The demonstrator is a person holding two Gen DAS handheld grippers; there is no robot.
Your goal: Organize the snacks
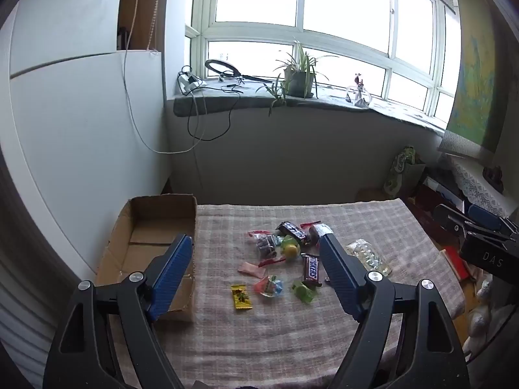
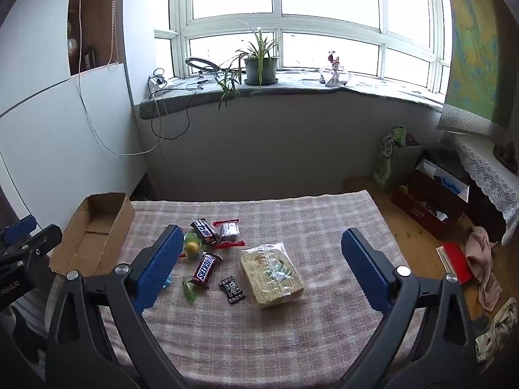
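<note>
Hovering spread apart and empty, left tool (image 1: 256, 243) and right tool (image 2: 259, 236) overlook scattered snacks (image 1: 285, 259) beside cardboard box (image 1: 152, 236).

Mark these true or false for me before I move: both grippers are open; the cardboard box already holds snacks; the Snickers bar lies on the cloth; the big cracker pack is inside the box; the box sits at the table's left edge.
1. Left gripper and right gripper are both open: true.
2. The cardboard box already holds snacks: false, none show in it.
3. The Snickers bar lies on the cloth: true.
4. The cracker pack is inside the box: false, it lies on the cloth.
5. The box sits at the table's left edge: true.
</note>
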